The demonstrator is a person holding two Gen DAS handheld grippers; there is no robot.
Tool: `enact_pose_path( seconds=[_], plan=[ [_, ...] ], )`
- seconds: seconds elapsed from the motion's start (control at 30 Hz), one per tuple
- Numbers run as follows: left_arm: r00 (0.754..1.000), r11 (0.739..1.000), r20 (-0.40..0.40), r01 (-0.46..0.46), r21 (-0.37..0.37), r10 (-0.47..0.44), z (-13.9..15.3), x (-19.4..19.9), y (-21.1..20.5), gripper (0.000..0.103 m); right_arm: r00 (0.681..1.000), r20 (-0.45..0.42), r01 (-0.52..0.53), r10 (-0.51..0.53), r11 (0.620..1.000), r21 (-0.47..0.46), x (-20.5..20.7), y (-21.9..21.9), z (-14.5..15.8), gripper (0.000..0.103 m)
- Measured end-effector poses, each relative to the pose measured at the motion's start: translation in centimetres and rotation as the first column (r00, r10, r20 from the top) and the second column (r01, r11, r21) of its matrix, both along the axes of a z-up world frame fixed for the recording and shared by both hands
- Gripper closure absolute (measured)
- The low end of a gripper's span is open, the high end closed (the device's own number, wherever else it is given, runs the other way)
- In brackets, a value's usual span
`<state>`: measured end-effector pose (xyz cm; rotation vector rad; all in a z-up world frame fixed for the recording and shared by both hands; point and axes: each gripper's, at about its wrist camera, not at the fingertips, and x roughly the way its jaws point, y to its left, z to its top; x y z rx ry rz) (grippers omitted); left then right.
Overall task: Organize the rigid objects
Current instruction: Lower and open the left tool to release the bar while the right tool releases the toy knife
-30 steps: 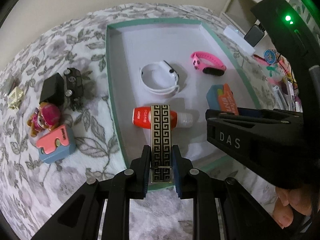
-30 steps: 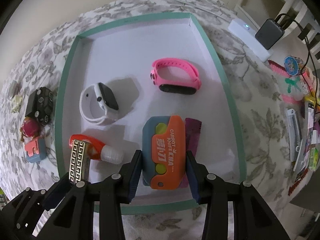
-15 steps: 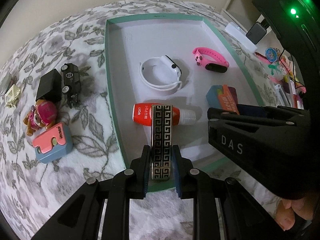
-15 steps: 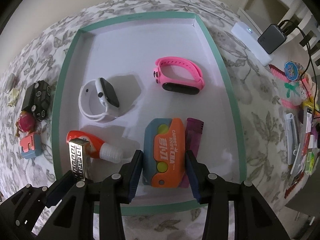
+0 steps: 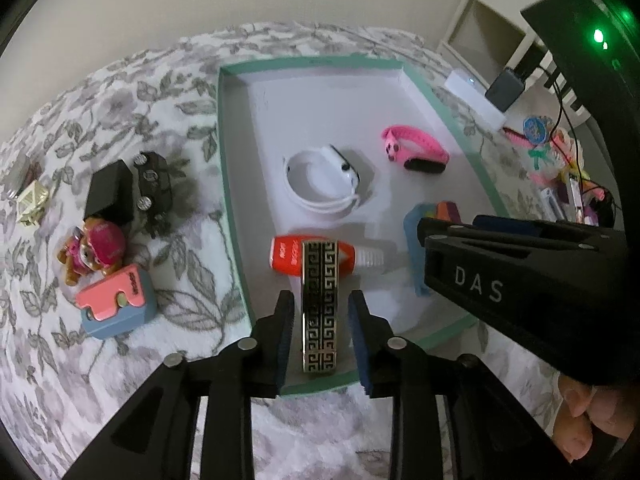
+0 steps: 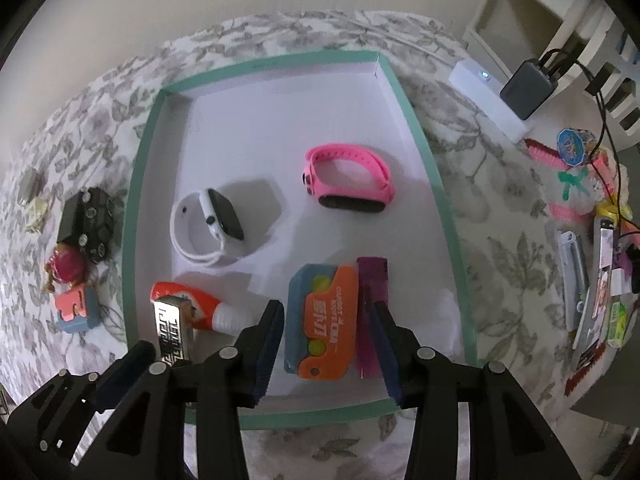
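Note:
A teal-rimmed white tray [image 5: 230,200] [image 6: 132,208] holds a white watch [image 5: 320,180], a pink band [image 5: 416,152] and a red bottle [image 5: 288,254]. A gold-and-black patterned lighter [image 5: 319,304] lies in the tray's near left corner, its far end leaning on the bottle. My left gripper [image 5: 321,320] straddles it; its jaws are opening, with a gap on each side. My right gripper [image 6: 327,312] stands open around an orange-and-blue carrot knife toy [image 6: 324,320] lying flat in the tray. Its right finger overlaps a purple lighter [image 6: 372,276] beside the toy.
On the floral cloth left of the tray sit a black toy car [image 5: 154,184], a black box [image 5: 108,196], a pup figure [image 5: 96,248] and a pink-and-blue case [image 5: 116,300]. To the right are a white power strip [image 6: 492,108] and cluttered stationery [image 6: 592,280].
The left jaws have spread away from the patterned lighter, which they gripped before. The right jaws stand slightly wider around the carrot knife toy. Neither hand has shifted much.

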<state>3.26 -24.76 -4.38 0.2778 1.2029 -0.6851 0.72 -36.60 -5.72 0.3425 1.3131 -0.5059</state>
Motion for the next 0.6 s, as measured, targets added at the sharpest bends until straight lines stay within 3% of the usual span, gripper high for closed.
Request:
enact_pose_path(
  seconds=[0.4,0.53,0.6],
  plan=[
    [0.986,0.986,0.027,-0.162,-0.028,0.162,0.8,2.3,2.6,0.072,1.0,0.019,0.011,-0.011,1.0,-0.006,-0.3,0.0,0.4,0.055],
    [0.969,0.969,0.03,-0.245,-0.03,0.246,0.8,3.3,4.1,0.057,1.0,0.018,-0.013,0.013,1.0,-0.011,-0.1,0.3,0.3,0.054],
    [0.956,0.957,0.037,-0.289,-0.022,0.29,0.9,3.8,4.9,0.056,0.999,0.022,-0.029,0.029,0.999,-0.013,0.1,0.5,0.2,0.049]
  ],
)
